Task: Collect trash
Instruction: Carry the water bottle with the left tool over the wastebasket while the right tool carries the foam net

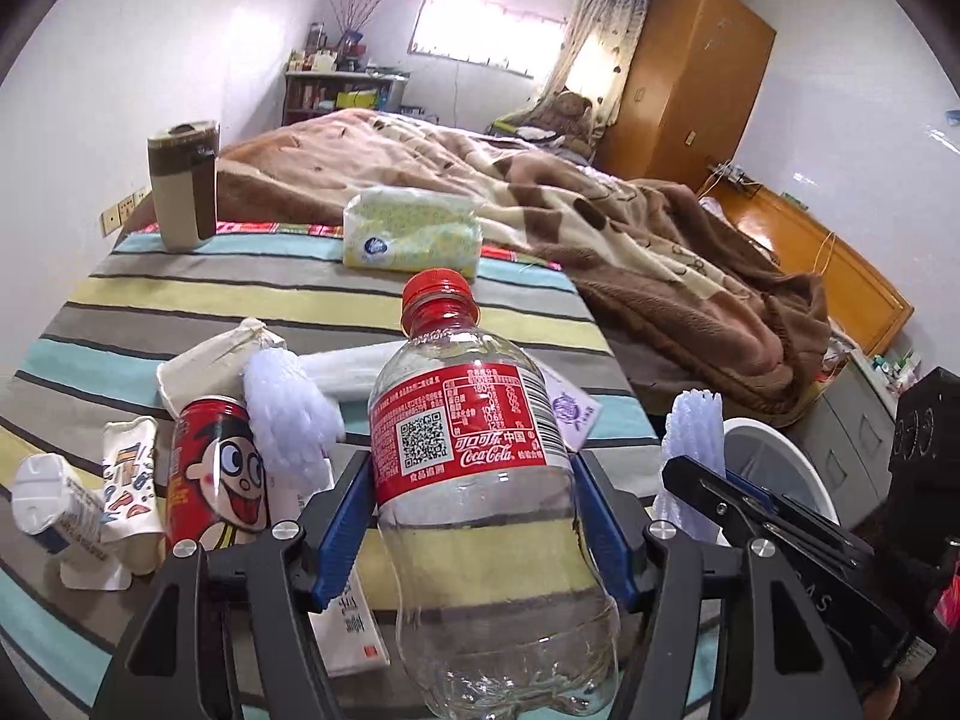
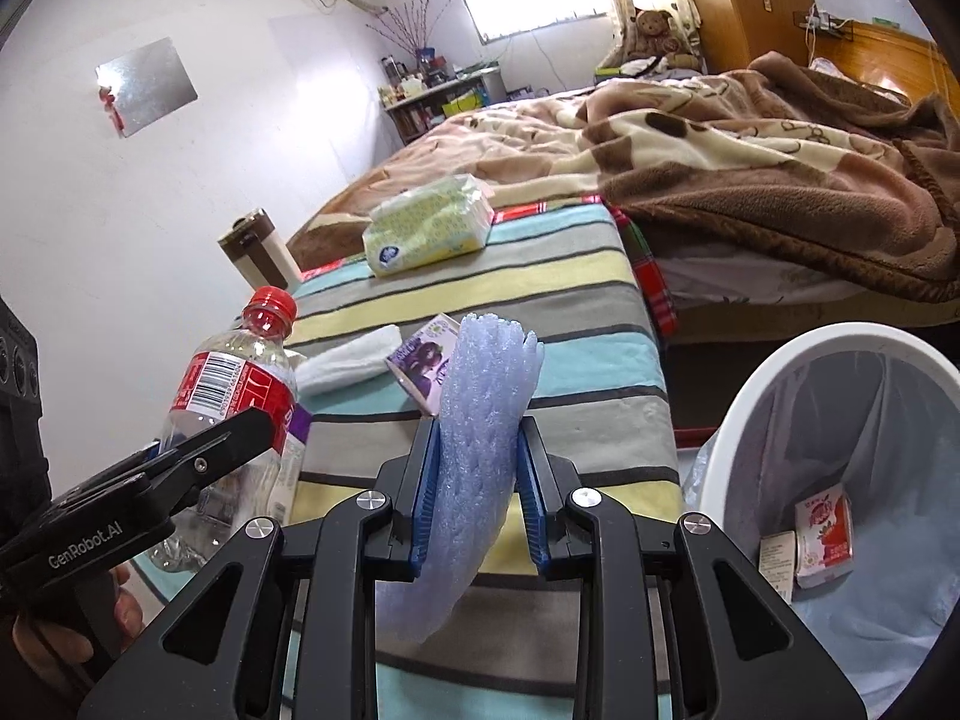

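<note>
One white bin (image 2: 750, 396) beside the striped table (image 2: 540, 300), two cartons (image 2: 823, 540) seen inside from the right wrist only. One clear cola bottle (image 1: 480, 510) is pinched by the left gripper (image 1: 474, 516); one foam sleeve (image 2: 480, 420) by the right gripper (image 2: 477, 480). One red can (image 1: 210, 468) is shown leftward only

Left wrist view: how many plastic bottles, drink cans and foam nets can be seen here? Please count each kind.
Coca-Cola bottle: 1
Red drink can: 1
Foam net: 2
Total: 4
</note>
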{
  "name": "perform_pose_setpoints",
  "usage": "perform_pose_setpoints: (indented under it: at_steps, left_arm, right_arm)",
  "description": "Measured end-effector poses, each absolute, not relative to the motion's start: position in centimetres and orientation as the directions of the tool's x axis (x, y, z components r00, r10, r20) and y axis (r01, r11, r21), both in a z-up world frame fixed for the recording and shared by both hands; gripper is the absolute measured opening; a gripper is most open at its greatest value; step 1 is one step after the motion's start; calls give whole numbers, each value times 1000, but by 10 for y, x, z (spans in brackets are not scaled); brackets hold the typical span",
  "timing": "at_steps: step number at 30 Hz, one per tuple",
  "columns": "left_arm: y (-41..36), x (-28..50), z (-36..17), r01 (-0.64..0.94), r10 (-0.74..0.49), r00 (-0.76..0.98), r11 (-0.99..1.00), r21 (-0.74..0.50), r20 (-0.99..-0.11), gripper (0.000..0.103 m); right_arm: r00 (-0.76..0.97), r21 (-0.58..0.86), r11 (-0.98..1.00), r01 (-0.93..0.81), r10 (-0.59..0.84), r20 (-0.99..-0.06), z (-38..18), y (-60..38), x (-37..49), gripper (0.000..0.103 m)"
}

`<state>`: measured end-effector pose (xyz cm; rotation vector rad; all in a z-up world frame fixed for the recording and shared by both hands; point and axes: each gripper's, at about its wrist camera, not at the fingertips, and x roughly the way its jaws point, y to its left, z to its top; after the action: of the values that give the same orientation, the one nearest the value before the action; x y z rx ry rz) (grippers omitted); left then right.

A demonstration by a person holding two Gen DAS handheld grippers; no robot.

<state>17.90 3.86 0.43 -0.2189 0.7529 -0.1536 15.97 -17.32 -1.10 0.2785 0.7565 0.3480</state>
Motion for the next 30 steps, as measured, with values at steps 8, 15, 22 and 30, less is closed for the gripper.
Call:
perform_pose_setpoints:
  at_steps: [8, 15, 22, 30]
  left_arm:
    - [26, 150, 23, 105, -226, 748, 969, -225, -624, 65]
    - [8, 132, 38, 159, -261, 762, 963, -220, -593, 65]
    - [-22, 123, 44, 232, -311, 756, 950, -208, -576, 65]
    - [-58, 120, 46, 315, -376, 734, 926, -208, -565, 65]
  right_arm:
    - [710, 362, 909, -208, 395, -584, 3, -184, 142, 26]
    - [744, 350, 916, -195, 371, -556, 13, -200, 126, 26]
    - [775, 345, 925, -159, 333, -537, 19, -223, 113, 26]
    - [800, 338, 936, -96, 275, -533, 19, -251, 104, 26]
